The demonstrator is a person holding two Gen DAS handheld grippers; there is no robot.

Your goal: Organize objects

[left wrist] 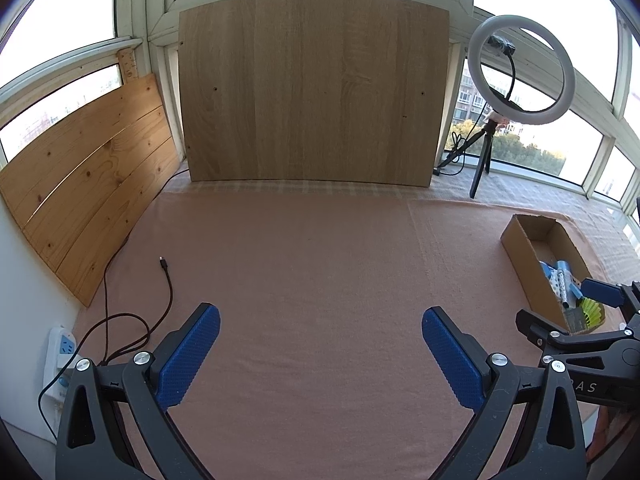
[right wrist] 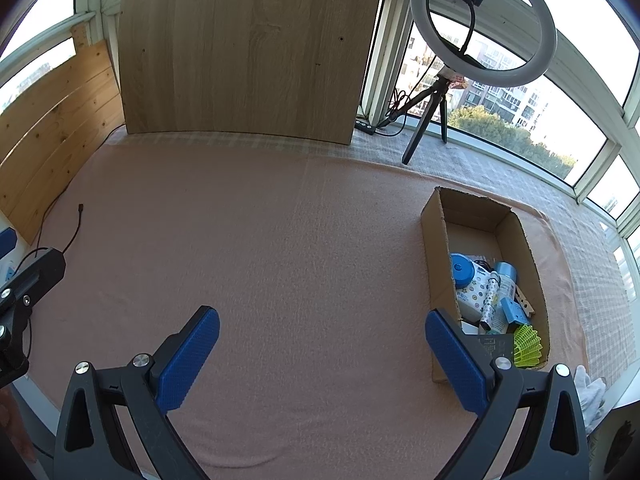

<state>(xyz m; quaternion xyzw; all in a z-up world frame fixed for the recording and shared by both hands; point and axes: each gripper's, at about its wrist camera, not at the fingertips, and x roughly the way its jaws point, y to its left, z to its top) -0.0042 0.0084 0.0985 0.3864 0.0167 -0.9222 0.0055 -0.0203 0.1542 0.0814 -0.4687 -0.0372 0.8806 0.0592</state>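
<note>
A cardboard box (right wrist: pixel 438 236) stands on the pink cloth at the right; it also shows in the left wrist view (left wrist: pixel 524 248). Inside lie several small items: a blue round case (right wrist: pixel 462 270), a patterned tube (right wrist: pixel 490 300), a light blue can (right wrist: pixel 505 276) and a yellow-green shuttlecock (right wrist: pixel 527 344). My left gripper (left wrist: pixel 320 336) is open and empty over the bare cloth. My right gripper (right wrist: pixel 322 336) is open and empty, its right finger just left of the box's near end. The right gripper also shows in the left wrist view (left wrist: pixel 564 312).
A wooden board (left wrist: pixel 312 92) leans against the windows at the back. A ring light on a tripod (right wrist: pixel 480 28) stands at back right. A brown cable (left wrist: pixel 168 280) and a power strip (left wrist: pixel 60 360) lie at the left. A white glove (right wrist: pixel 592 392) lies near the right.
</note>
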